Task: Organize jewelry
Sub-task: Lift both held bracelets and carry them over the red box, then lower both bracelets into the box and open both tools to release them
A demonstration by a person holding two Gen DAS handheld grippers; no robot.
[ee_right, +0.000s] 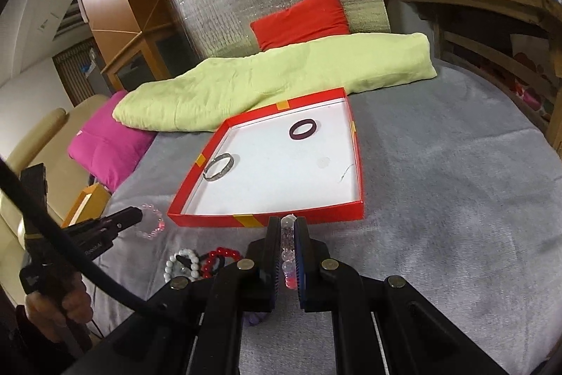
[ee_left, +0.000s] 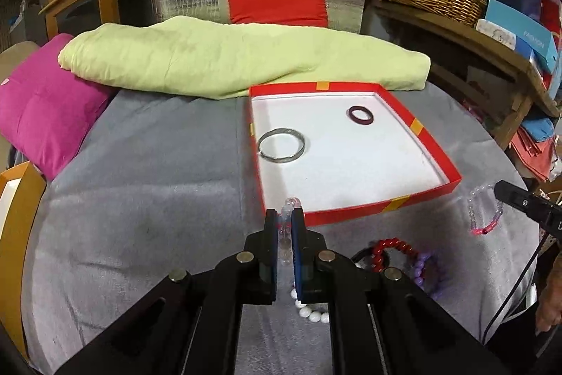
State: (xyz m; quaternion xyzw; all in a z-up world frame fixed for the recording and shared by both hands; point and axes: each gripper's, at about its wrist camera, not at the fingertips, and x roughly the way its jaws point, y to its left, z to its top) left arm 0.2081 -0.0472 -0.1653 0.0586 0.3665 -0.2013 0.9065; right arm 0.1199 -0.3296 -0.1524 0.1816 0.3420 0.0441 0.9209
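Gripping a bead bracelet each, the left claw [ee_left: 285,217] and right claw [ee_right: 288,224] face the red tray [ee_left: 414,199] just ahead, both near its front wall.

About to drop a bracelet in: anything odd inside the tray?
Yes. Inside the red tray, apart from the silver bangle and the dark bangle, lie a thin dark strand and a faint round smudge, possibly debris.

Grey-blanketed bed [ee_left: 158,171]; red tray [ee_left: 435,160] centre-right, green quilt [ee_left: 210,62] far, magenta cushion [ee_left: 45,108] far left, bead bracelets [ee_left: 393,250] near.
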